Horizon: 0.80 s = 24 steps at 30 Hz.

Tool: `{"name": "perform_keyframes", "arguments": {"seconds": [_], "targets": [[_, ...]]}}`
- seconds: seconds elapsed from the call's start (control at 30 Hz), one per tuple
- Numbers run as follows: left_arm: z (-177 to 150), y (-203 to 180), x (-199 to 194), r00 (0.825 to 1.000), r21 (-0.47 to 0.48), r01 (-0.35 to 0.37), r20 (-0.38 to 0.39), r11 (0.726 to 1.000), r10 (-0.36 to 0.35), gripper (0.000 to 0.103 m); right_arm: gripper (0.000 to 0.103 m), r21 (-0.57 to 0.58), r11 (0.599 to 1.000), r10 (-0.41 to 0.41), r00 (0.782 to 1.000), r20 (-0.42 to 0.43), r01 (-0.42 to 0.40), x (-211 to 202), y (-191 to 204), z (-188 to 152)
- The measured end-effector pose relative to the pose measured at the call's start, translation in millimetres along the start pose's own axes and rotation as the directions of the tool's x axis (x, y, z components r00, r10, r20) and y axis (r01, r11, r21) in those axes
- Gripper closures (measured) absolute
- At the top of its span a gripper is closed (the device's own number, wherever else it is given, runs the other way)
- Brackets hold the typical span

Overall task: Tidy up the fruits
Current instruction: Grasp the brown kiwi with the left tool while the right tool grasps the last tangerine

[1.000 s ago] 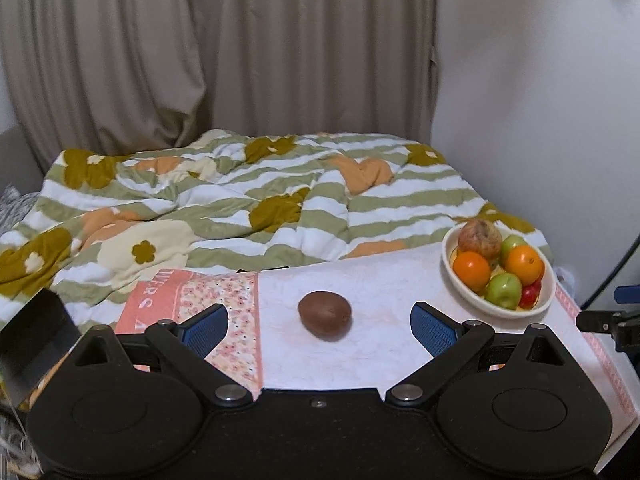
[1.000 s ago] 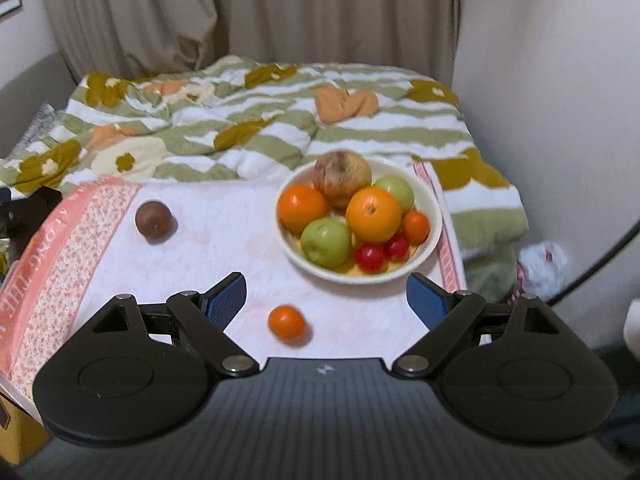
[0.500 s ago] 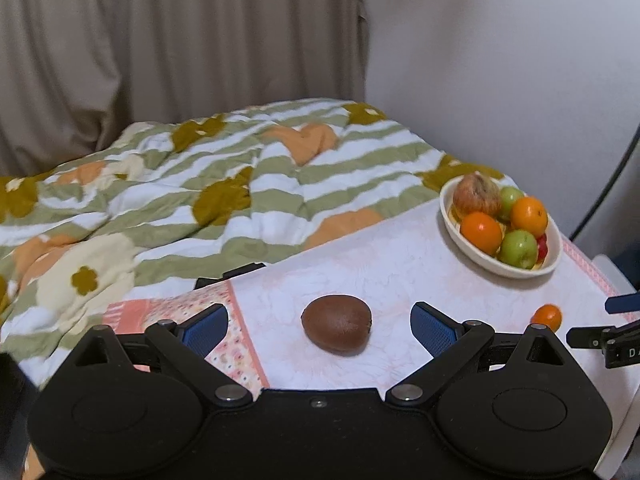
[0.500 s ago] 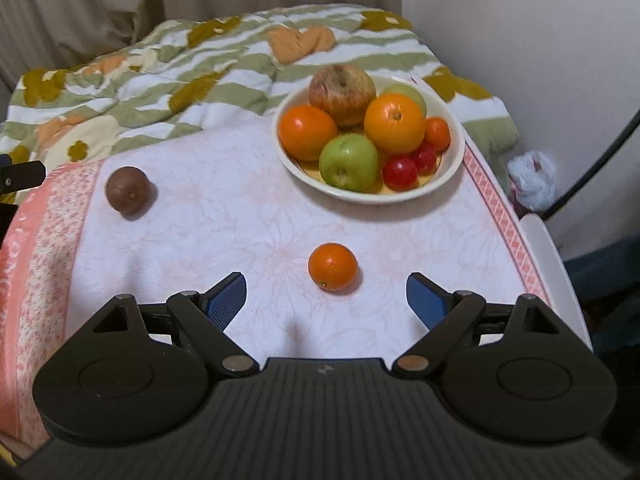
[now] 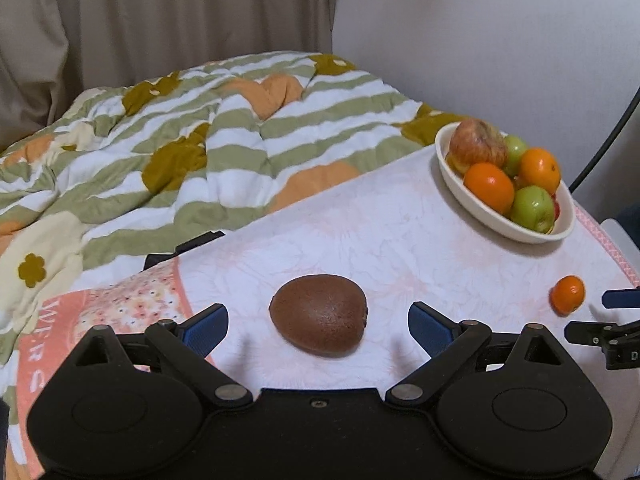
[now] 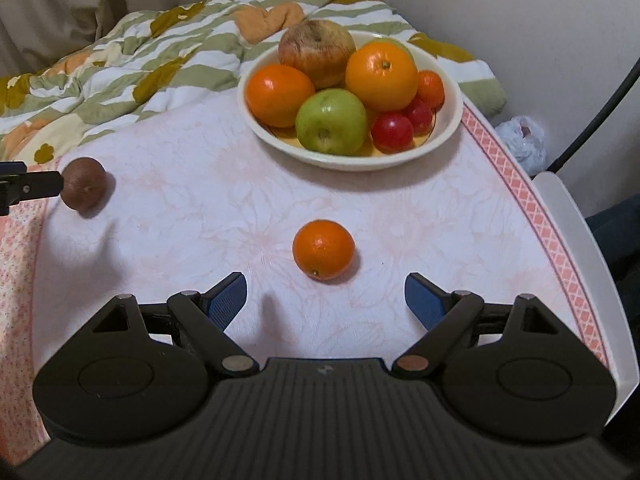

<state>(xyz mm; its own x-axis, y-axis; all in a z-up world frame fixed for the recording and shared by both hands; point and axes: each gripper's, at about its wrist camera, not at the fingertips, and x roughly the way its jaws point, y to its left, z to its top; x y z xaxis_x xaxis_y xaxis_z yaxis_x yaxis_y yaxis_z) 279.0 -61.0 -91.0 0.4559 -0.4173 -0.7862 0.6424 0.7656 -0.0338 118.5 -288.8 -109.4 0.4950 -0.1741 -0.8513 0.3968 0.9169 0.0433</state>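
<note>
A brown kiwi (image 5: 319, 320) lies on the pink-white tablecloth (image 5: 392, 240), just ahead of my open left gripper (image 5: 318, 328), between its blue fingertips without touching them. It also shows in the right wrist view (image 6: 85, 184). A small orange (image 6: 323, 249) lies just ahead of my open, empty right gripper (image 6: 325, 300); it also shows in the left wrist view (image 5: 567, 294). A cream bowl (image 6: 448, 128) holds oranges, green apples, a reddish apple and small red fruits; it also shows in the left wrist view (image 5: 472, 204).
A striped flowered quilt (image 5: 180, 140) covers the bed behind the table. Curtains hang at the back and a white wall stands on the right. The table's right edge (image 6: 576, 232) has a white rim. A plastic bag (image 6: 520, 140) lies on the floor beyond it.
Both grippers have moved forward and down: the kiwi now sits between the left fingertips, and the small orange lies close ahead of the right fingertips. Both stay open.
</note>
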Motion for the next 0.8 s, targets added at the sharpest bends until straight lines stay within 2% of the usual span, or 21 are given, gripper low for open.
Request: {"name": "perform_keyframes", "arguments": {"seconds": [0.27,0.33,0.5,0.67,0.8], "targets": [[4,2,32,0.999,-0.014,0.011,-0.051,1.000,-0.012,0.024,0.005,0.007,1.000,-0.005,1.000,-0.011,0.005,14,-4,4],[3,4,35,0.998,-0.017,0.016,-0.060,1.000,-0.017,0.034,0.008,0.004,1.000,-0.001,1.000,-0.010,0.001,17,-4,5],[2,1,35,0.998,0.000,0.010,-0.063,1.000,-0.010,0.034,0.018,0.003,1.000,0.009,1.000,-0.018,-0.009,24,-4,9],[-3,-1,31,0.998,0.010,0.001,-0.062,1.000,-0.001,0.034,0.021,-0.001,1.000,0.006,1.000,-0.013,-0.006,26,-3,11],[-8,-1,26,0.998,-0.001,-0.003,-0.065,1.000,0.003,0.034,0.028,-0.011,1.000,-0.001,1.000,-0.008,0.001,28,-2,13]]}}
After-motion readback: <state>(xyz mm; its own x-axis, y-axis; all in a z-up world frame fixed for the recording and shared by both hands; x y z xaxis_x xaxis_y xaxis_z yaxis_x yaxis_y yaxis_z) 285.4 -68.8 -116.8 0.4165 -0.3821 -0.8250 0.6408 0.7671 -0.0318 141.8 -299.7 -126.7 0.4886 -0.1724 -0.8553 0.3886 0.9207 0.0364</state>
